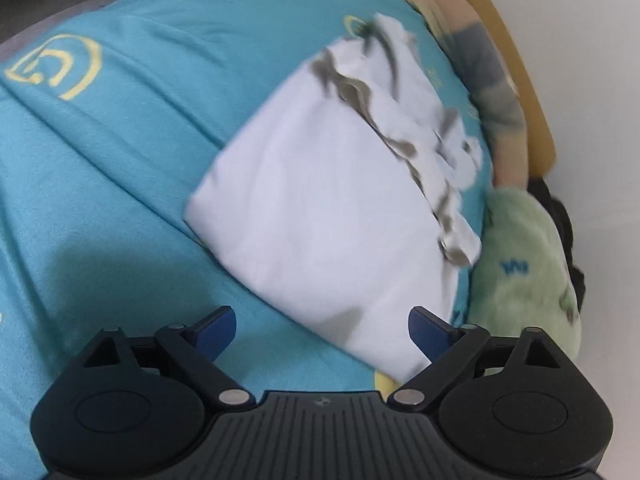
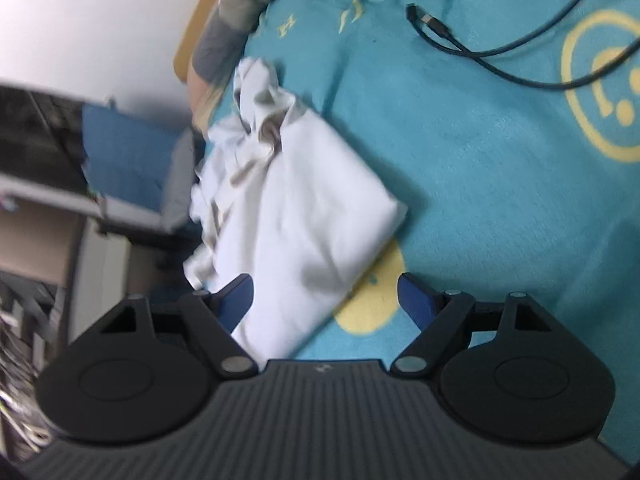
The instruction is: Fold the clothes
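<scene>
Bedding forms the work surface: a teal blanket (image 1: 120,152) with yellow printed motifs covers the bed and gives a broad, soft area on which a garment can lie flat. The white garment (image 1: 320,216) lies on it, in the middle of the left wrist view, as a smooth, roughly rectangular panel; its far-right edge is bunched and creased with grey shadowed wrinkles, so it reads as partly folded, though whether more folds are due cannot be settled. At the far right edge of the bed lie a pale green plush throw (image 1: 524,256) and a striped grey and peach item (image 1: 492,80), apparently set aside to keep the folding area free. A black USB cable (image 2: 472,44) trails loose over the blanket, far right in the right wrist view. The left gripper (image 1: 322,328) hovers at the near edge of the garment, fingers spread wide and holding nothing. The right gripper (image 2: 326,300) has its fingers likewise spread, with the near corner of the garment between them and no pinch made. Dark blue marks on the green throw are too blurred to read; no brand is legible.
</scene>
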Action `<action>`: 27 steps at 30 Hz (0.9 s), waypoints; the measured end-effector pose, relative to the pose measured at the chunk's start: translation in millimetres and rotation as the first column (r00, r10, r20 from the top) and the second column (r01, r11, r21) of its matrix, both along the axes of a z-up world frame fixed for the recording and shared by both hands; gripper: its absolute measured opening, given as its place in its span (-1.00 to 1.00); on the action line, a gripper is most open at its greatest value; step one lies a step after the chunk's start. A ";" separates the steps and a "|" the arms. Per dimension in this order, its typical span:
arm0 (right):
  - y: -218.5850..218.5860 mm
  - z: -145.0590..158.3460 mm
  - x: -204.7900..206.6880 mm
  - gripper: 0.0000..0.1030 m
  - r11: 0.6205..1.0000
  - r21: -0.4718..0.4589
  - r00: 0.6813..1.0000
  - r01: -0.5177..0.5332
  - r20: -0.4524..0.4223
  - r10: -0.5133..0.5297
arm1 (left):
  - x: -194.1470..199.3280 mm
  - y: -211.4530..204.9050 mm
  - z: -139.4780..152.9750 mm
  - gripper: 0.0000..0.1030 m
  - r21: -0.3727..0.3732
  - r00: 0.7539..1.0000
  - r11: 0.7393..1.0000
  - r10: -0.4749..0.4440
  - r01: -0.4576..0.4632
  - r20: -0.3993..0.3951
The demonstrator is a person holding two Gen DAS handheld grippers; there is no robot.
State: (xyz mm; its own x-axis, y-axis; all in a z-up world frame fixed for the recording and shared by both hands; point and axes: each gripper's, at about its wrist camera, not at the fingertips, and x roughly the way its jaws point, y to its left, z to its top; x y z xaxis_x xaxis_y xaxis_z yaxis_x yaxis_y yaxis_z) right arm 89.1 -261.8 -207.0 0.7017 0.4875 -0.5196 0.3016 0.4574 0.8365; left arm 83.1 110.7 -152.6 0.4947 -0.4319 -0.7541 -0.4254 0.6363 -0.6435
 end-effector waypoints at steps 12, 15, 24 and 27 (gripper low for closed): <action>-7.5 -7.7 24.6 -0.58 0.999 -0.054 1.000 0.004 0.024 -0.003 | 8.8 18.1 -6.2 -0.74 0.142 0.988 0.978 0.152 -0.154 0.026; -8.0 -3.9 26.3 -0.76 0.996 -0.083 0.999 -0.011 0.034 0.014 | 10.7 13.5 6.6 -0.83 0.181 0.990 0.974 0.128 -0.138 0.066; -8.7 48.9 4.7 -0.84 0.989 -0.146 0.979 -0.003 0.200 0.032 | -19.4 17.6 67.3 -0.93 0.133 0.963 0.979 0.116 -0.152 0.242; -8.1 76.0 -9.6 -0.84 0.987 -0.163 0.967 0.000 0.250 0.042 | -36.2 19.9 94.3 -0.95 0.125 0.951 0.984 0.085 -0.127 0.298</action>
State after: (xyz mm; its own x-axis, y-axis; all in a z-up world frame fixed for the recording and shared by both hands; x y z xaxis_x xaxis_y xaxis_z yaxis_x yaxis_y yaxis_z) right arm 79.5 -269.8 -131.0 0.8103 0.4283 -0.4000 0.0797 0.5956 0.7993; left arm 47.0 130.6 -58.4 0.7381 -0.2648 -0.6206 -0.3038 0.6908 -0.6561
